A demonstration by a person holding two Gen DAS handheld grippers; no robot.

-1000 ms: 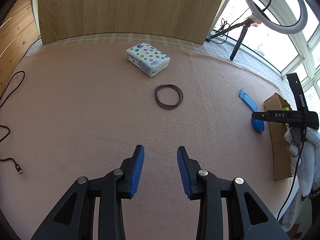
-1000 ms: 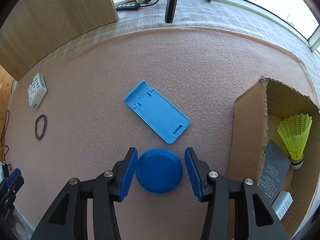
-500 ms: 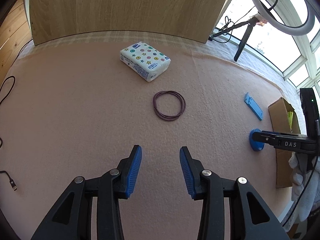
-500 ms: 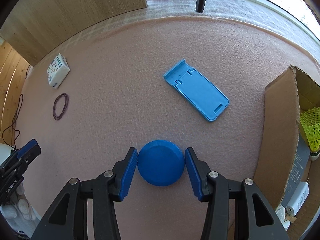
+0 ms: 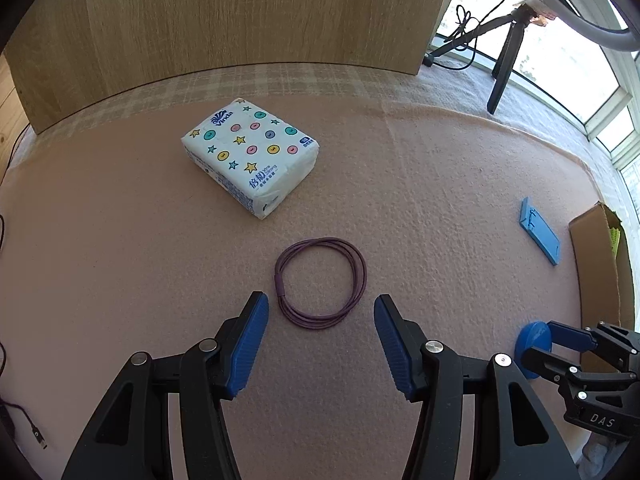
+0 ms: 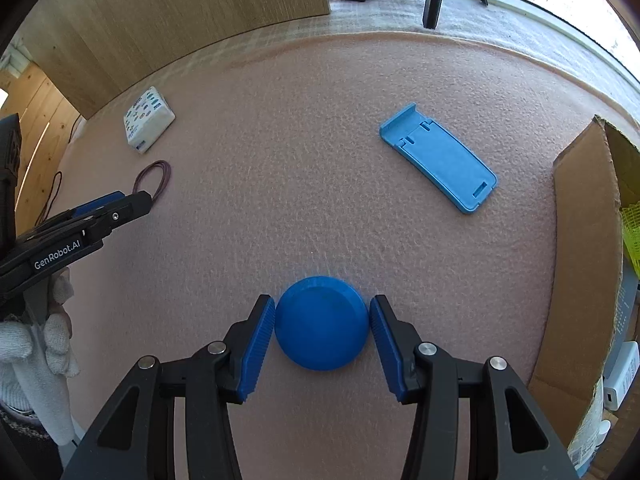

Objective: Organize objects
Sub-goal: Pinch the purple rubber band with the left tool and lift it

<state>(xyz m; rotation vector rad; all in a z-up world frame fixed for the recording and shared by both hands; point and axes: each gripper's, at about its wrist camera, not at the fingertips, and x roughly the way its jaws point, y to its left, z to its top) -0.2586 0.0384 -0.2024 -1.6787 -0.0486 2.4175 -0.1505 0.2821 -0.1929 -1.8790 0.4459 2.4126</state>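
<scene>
Left claw (image 5: 320,322) advanced, opening over coiled purple cord (image 5: 320,282); right claw (image 6: 322,322) grips smooth blue disc (image 6: 321,322)

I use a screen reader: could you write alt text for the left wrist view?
The left tongs, jaws opening, hang over a coiled purple cord on pink felt, nothing gripped. Beyond lies a tissue pack; at right, the right tongs hold a blue disc.

One tissue pack (image 5: 251,155), one cable coil (image 5: 320,282), one blue disc (image 6: 321,334), one phone stand (image 6: 439,163), one box (image 6: 586,248).
</scene>
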